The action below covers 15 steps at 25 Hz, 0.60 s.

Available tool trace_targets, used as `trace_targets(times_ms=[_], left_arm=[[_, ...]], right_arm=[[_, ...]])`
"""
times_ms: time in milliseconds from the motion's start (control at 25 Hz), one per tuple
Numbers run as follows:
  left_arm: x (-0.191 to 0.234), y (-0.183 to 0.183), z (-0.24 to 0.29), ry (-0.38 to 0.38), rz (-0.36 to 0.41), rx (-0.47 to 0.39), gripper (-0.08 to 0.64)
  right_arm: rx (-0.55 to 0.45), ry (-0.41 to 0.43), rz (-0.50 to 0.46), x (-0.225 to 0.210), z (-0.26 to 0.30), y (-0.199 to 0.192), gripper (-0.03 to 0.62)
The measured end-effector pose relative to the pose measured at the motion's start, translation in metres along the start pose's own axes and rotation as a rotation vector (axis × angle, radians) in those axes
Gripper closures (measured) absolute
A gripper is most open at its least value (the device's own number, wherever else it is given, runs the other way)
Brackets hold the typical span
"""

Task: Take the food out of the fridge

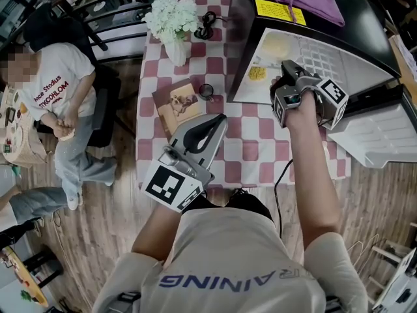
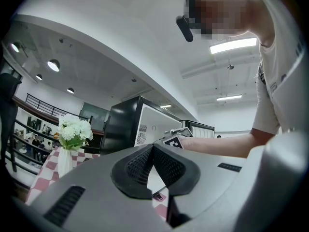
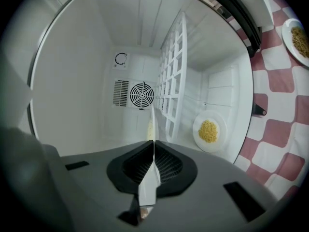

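- Left tongs (image 1: pixel 218 121) sat clenched on nothing, level over the checked table (image 1: pixel 247 155), flowers (image 1: pixel 171 17) ahead to their left.
- Right tongs (image 3: pixel 153 143) pointed into the open fridge (image 3: pixel 87 81), clamped on the rim of a plate (image 3: pixel 153 120) seen edge-on, pale food (image 3: pixel 149 129) on it.
- Second plate (image 3: pixel 208 131) of yellow grains lay right of those tongs, past the wire shelf (image 3: pixel 175 81).
- Fan (image 3: pixel 142 94) faced them from the back wall.
- Third plate (image 3: pixel 299 37) lay outside on the table, farther right.

Grey marker-cubed tongs (image 1: pixel 220 119), beige T-shirt (image 1: pixel 241 253)
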<state>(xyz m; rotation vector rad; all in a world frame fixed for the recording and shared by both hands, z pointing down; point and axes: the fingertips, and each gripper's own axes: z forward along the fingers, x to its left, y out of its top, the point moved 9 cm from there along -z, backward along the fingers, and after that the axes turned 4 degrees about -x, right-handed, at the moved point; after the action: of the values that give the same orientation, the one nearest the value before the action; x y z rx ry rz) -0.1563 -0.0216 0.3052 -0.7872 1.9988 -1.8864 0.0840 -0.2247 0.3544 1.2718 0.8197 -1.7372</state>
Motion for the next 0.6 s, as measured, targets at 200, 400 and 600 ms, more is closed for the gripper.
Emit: trace_targets(times_ms=[200, 400, 600], left_arm=[[-0.003, 0.000, 0.002, -0.005, 0.002, 0.003, 0.552], [-0.006, -0.001, 0.004, -0.013, 0.005, 0.012, 0.554], [-0.007, -0.002, 0.004, -0.015, 0.009, 0.022, 0.554]], right_arm=[[0.010, -0.007, 0.005, -0.009, -0.015, -0.001, 0.563], [0.007, -0.022, -0.017, -0.017, -0.022, -0.003, 0.561], [0.017, -0.007, -0.015, -0.018, -0.015, -0.002, 0.537]])
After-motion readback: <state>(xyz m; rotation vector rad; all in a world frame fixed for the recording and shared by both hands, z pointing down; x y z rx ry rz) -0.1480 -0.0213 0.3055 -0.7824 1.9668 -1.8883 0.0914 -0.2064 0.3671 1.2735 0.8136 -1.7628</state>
